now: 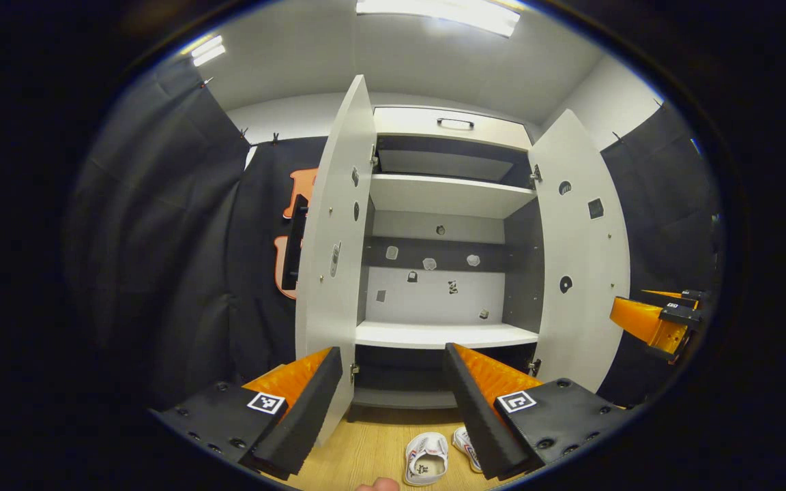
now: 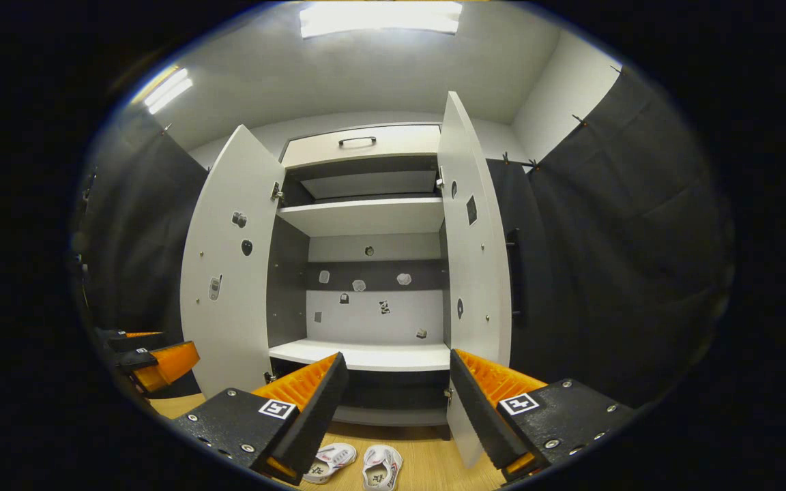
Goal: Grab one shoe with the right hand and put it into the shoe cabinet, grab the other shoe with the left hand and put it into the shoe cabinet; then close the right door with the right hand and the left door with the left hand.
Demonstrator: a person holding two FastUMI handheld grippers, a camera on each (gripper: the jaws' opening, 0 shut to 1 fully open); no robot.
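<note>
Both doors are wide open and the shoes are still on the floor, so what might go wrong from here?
The two shoes lie close together, so the open right gripper might nudge one while grabbing the other. Lifting a shoe to the shelf, a gripper might also bump the open right door or left door.

Both doors (image 2: 229, 273) swung wide, shelves (image 2: 366, 354) bare — open passage
</note>
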